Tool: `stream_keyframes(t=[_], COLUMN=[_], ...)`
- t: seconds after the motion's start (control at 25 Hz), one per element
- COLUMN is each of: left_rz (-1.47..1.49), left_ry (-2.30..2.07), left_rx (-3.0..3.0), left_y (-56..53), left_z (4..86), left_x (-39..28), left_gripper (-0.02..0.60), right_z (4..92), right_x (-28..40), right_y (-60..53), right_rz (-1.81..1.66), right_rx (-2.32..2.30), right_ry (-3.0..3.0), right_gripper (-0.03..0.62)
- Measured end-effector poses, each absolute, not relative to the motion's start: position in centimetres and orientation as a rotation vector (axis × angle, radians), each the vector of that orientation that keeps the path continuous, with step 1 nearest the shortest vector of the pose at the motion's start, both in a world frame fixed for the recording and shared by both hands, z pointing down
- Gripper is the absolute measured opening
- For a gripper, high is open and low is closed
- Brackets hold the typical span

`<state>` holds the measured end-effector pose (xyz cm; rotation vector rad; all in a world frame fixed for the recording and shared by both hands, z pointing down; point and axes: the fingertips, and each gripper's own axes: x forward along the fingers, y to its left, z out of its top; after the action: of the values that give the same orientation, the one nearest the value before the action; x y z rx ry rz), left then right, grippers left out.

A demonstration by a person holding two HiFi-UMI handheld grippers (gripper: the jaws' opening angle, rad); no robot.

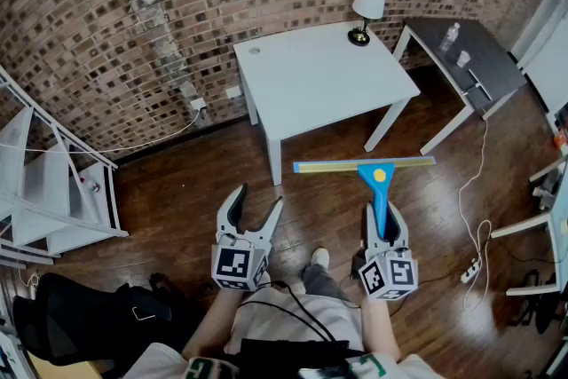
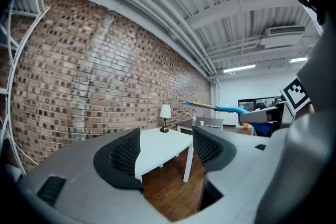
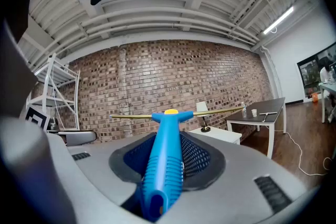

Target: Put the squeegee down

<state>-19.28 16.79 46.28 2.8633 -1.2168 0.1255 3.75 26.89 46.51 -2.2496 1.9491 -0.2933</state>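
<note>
My right gripper (image 1: 382,225) is shut on the blue handle of the squeegee (image 1: 377,182), which I hold level over the wooden floor. Its long yellow-edged blade (image 1: 364,164) lies crosswise in front of the white table (image 1: 311,75). In the right gripper view the squeegee's handle (image 3: 167,157) runs straight out between the jaws to the blade (image 3: 178,112). My left gripper (image 1: 255,209) stands open with nothing between its fingers (image 2: 126,153), level, to the left of the right one. From the left gripper view the squeegee (image 2: 220,108) shows at the right.
A small lamp (image 1: 366,6) stands at the white table's far right corner. A dark table (image 1: 470,49) with a bottle and a cup is at the right. White shelving (image 1: 44,182) stands at the left against the brick wall. A power strip (image 1: 470,269) and cables lie on the floor.
</note>
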Motion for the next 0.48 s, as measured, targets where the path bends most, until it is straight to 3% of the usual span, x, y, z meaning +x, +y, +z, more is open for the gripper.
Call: stream_keyframes(t=[0.28, 0.48], left_rz=[0.154, 0.185], left_ry=[-1.335, -1.381], left_rx=[2.83, 2.842], left_y=[16.0, 15.0], left_z=[45.8, 45.1], left_x=[-11.1, -8.0], left_gripper=[0.31, 0.31], right_z=[43.9, 46.2], right_x=[14.3, 18.2], right_y=[25.0, 22.3], right_rz=[-0.164, -0.323], right_rx=[-2.218, -2.176], right_ry=[2.0, 1.981], right_gripper=[0.158, 0.158])
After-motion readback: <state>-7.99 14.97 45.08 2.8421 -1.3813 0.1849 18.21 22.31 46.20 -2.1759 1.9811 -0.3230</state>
